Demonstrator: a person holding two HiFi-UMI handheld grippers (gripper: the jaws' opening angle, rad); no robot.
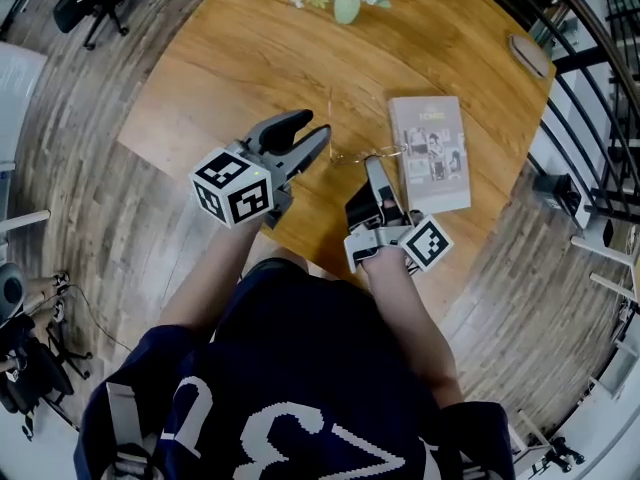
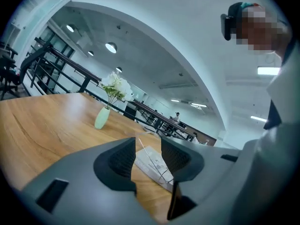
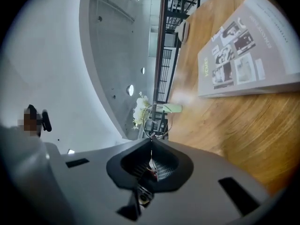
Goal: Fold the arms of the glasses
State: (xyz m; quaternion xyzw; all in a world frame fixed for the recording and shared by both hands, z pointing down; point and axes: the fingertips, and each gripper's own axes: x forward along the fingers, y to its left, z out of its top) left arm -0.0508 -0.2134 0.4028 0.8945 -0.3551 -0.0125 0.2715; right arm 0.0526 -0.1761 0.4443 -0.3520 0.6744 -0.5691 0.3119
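- Wooden round desk (image 1: 200, 88) carries a book (image 1: 430, 153), with a vase of flowers (image 1: 346, 8) well beyond it.
- Right tool (image 1: 374, 164), at the book's left edge, is pressed together, pinching the thin wire glasses (image 1: 360, 154).
- Left tool (image 1: 315, 126), farther left of the book, stands spread near the glasses, its pads gripping nothing.

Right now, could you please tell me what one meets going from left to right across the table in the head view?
Left claw → glasses → book → small brown oval object.
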